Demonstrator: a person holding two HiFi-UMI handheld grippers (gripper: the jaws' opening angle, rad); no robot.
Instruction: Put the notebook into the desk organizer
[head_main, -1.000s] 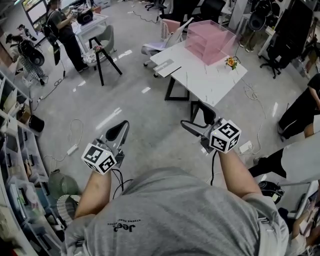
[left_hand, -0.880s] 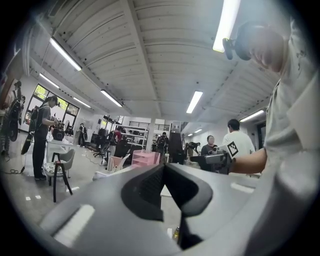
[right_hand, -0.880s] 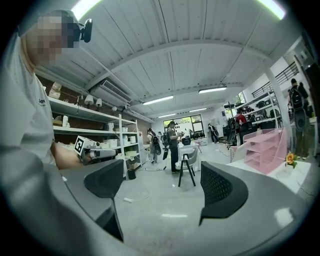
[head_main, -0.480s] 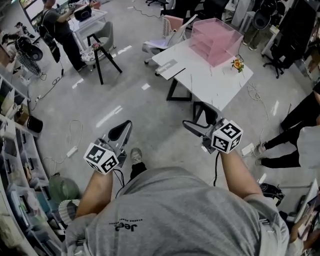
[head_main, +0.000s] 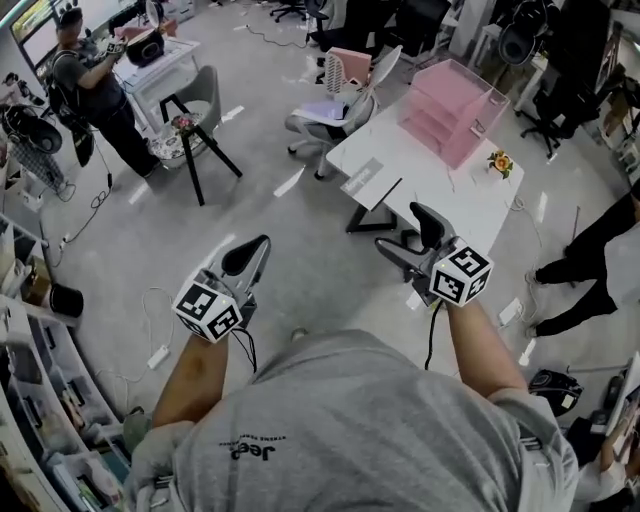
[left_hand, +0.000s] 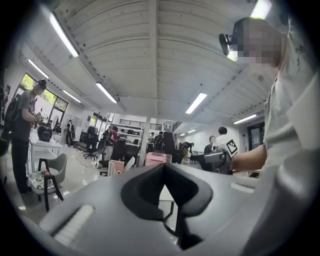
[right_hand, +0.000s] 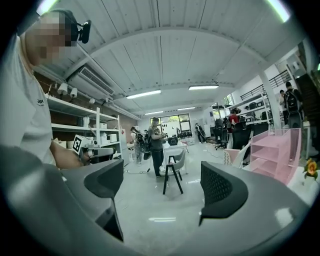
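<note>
Left tool is closed and empty, right tool gapes wide, both above the floor; the notebook lies near the table corner, apart from the pink desk organizer

Scene, surroundings only.

- A white table was recorded at far centre-right on the grey floor.
- A small pot of orange flowers was noted on the table's right part.
- An office chair was seen just left of the table.
- Farther left, a grey chair on black legs was observed. A standing person was logged beside a small white desk at far left.
- Shelving was logged along the near left edge, with a power strip on the floor near it.
- A person in dark clothes was noted at right.
</note>
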